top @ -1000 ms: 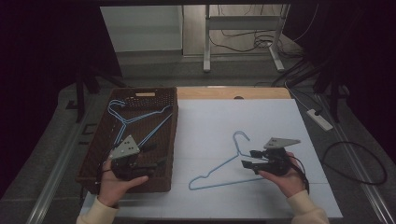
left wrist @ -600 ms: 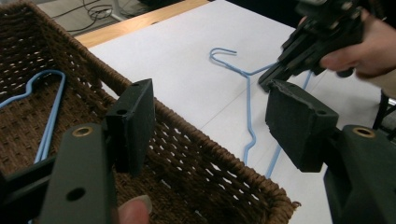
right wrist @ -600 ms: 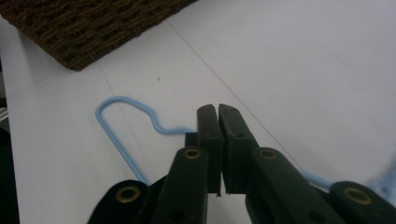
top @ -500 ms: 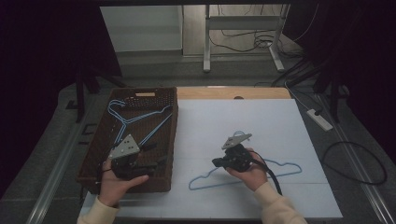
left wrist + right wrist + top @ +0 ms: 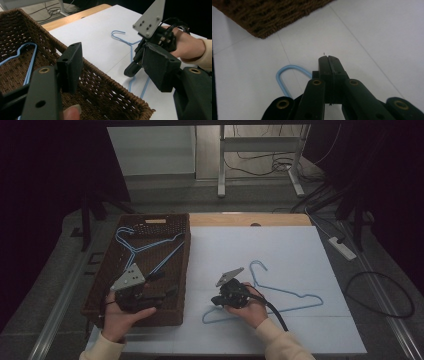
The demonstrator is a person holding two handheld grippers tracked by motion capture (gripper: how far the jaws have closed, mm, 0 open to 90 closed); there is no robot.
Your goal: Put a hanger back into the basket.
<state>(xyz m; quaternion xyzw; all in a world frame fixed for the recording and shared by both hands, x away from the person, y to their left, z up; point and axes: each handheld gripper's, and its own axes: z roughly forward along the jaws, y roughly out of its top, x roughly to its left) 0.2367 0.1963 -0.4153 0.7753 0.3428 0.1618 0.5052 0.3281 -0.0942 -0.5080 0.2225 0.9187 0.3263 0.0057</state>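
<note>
Right tongs (image 5: 328,58) now leftward, closed; hanger (image 5: 287,72) bend beside them.

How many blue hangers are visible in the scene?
2. One blue hanger lies on the white table, beside the right gripper. The other hanger lies inside the brown basket. More could be hidden under it.

Dim room, grey floor (image 5: 165,190), metal table legs (image 5: 220,160), trailing cables (image 5: 380,295).
</note>
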